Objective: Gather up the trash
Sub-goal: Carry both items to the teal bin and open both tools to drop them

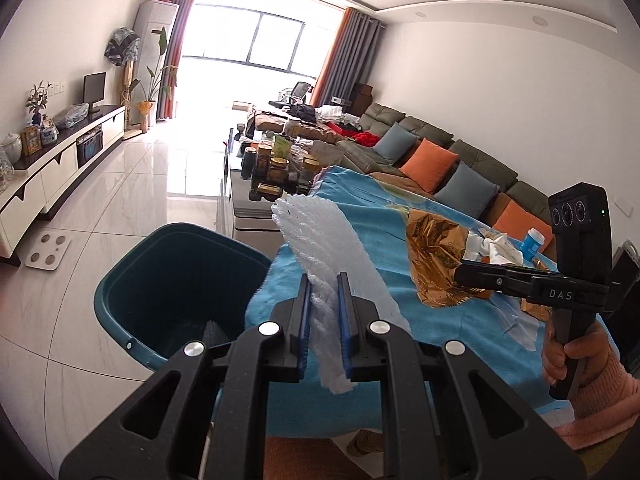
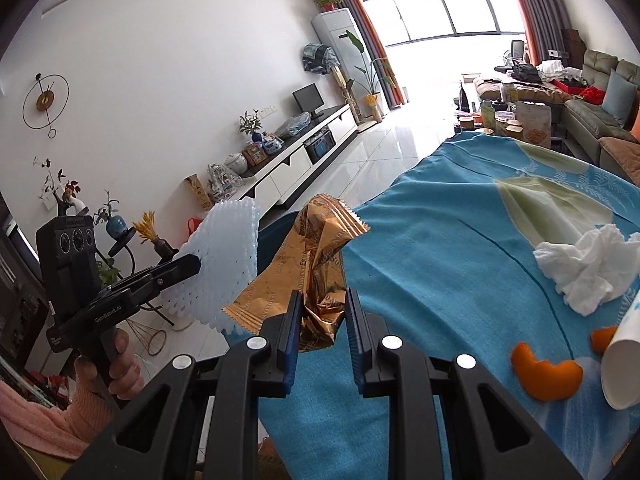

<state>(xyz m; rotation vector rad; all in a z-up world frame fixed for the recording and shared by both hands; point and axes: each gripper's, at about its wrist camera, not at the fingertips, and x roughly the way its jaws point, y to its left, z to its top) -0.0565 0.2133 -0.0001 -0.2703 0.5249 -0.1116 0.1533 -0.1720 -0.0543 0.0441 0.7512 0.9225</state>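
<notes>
The left gripper was clamped on a white foam fruit net, held up just beside the teal waste bin. The right gripper pinched a crumpled gold foil wrapper above the blue-clothed bench, where a crumpled tissue, orange peel and a paper cup lay.

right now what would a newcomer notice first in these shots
First, the two catches: the left hand-held gripper is shut on a white foam net, and the right hand-held gripper is shut on a crumpled gold wrapper, both above the blue cloth. A teal bin waits on the floor beside the table, while tissue and orange peel lie on the cloth.
</notes>
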